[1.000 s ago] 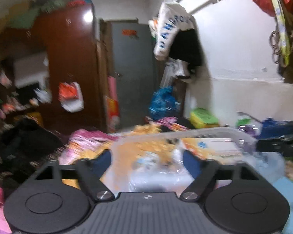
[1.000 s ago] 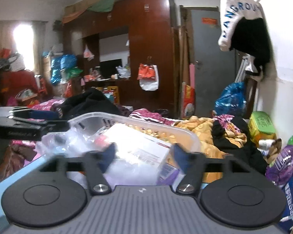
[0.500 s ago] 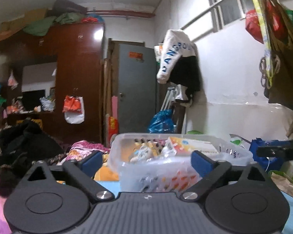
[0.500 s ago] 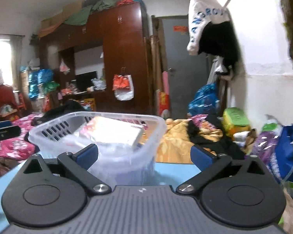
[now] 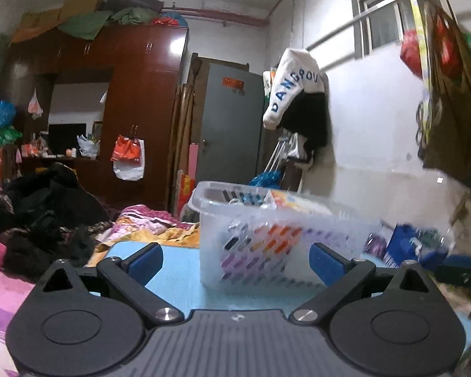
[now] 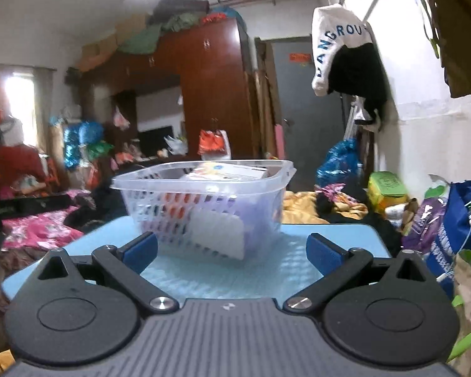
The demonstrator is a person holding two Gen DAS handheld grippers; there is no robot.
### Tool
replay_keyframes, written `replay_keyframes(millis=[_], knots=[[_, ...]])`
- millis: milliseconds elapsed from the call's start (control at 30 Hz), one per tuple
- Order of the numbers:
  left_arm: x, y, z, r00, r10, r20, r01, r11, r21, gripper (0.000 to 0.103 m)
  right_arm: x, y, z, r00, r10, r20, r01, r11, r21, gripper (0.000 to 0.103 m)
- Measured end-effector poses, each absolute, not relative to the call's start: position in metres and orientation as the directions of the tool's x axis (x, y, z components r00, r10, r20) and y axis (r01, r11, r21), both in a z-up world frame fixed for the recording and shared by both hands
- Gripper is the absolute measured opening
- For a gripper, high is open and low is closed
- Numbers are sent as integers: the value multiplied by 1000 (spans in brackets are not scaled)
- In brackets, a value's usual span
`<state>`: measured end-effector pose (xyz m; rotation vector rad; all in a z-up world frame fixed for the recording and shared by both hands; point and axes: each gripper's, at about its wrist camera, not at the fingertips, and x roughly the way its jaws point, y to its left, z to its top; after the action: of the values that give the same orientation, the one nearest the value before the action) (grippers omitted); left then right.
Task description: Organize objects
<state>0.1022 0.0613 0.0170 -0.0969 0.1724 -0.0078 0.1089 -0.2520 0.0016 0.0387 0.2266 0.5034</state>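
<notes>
A clear plastic basket (image 5: 267,238) with slotted walls stands on a light blue table (image 5: 179,279). It holds boxes and packets, one white box lying on top. In the right wrist view the basket (image 6: 204,201) sits at the table's middle, a short way ahead. My left gripper (image 5: 235,265) is open and empty, low over the table, with the basket just beyond and right of centre. My right gripper (image 6: 230,251) is open and empty, set back from the basket.
The table (image 6: 292,267) ends close behind the basket. A bed piled with clothes (image 5: 47,216) lies to the left. Bags (image 6: 455,220) crowd the right side by the white wall. A wardrobe (image 6: 210,94) and a grey door (image 5: 229,132) stand at the back.
Both grippers have pulled back and down from over the basket to table height. Their jaws have opened wider. The basket now stands alone on the table ahead of them.
</notes>
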Motion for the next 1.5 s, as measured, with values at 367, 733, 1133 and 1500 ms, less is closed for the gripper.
replay_keyframes(millis=[367, 733, 1133, 1500], knots=[[90, 43, 13, 979, -30, -201, 22, 999, -40, 101, 104, -252, -3, 850, 477, -222, -467, 879, 101, 103], [91, 42, 7, 973, -37, -226, 28, 999, -45, 101, 102, -250, -11, 835, 494, -242, -480, 869, 117, 103], [90, 27, 21, 974, -66, -216, 58, 998, -40, 101, 103, -246, 5, 823, 512, -246, -498, 859, 120, 103], [103, 0, 59, 966, -55, -254, 54, 998, -11, 101, 124, -239, 35, 824, 476, -309, -466, 878, 108, 103]])
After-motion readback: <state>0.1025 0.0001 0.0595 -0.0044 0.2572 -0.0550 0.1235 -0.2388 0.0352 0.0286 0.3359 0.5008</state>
